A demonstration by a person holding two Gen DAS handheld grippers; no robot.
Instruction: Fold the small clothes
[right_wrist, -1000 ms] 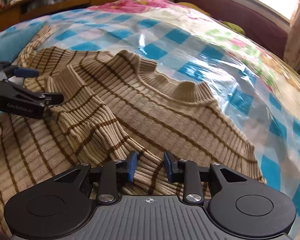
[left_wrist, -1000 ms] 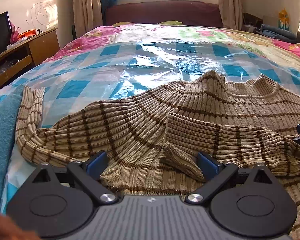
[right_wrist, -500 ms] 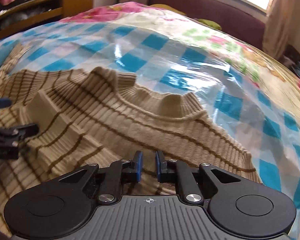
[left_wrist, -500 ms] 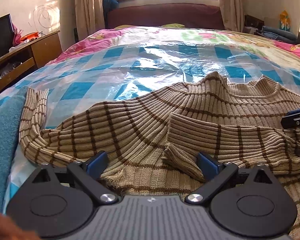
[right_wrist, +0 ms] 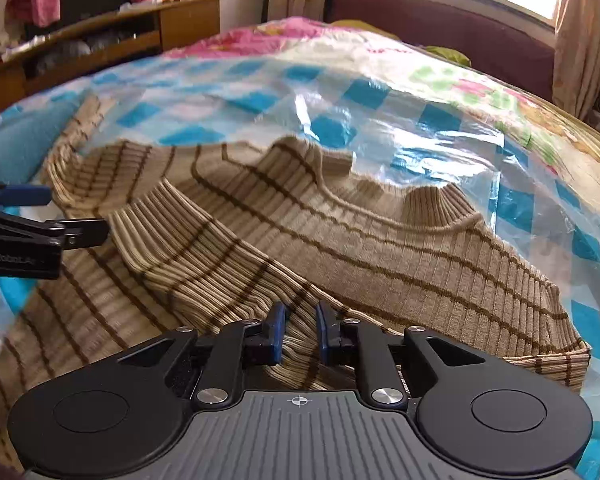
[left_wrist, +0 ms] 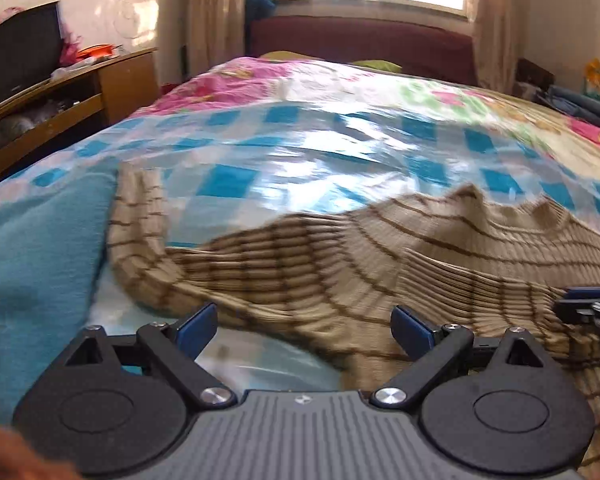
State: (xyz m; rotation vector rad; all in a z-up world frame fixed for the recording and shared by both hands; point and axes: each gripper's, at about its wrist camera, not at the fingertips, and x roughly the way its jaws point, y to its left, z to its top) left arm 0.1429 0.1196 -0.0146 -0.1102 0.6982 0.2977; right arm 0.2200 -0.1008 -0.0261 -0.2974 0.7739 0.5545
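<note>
A beige ribbed sweater (left_wrist: 340, 260) (right_wrist: 380, 248) with brown stripes lies on the bed, neck away from me. One sleeve (right_wrist: 188, 248) is folded across its chest. The other sleeve (left_wrist: 140, 220) trails off to the left. My left gripper (left_wrist: 304, 320) (right_wrist: 76, 214) is open wide just above the sweater's left side, and nothing is between its fingers. My right gripper (right_wrist: 298, 320) (left_wrist: 588, 304) hovers over the folded sleeve near the shoulder. Its jaws are a narrow gap apart and opening. Knit shows in the gap, but the pads do not press on it.
A clear plastic sheet (left_wrist: 300, 152) covers the blue-checked bedspread. A blue towel (left_wrist: 32, 260) (right_wrist: 20, 140) lies left of the sweater. A wooden cabinet (left_wrist: 80, 92) stands beyond the bed's left side, and a dark red headboard (left_wrist: 360, 44) sits under the window.
My left gripper has swung left and risen, from the folded sleeve's cuff to the sweater's left edge. My right gripper's jaws narrowed almost shut, then parted a little.
</note>
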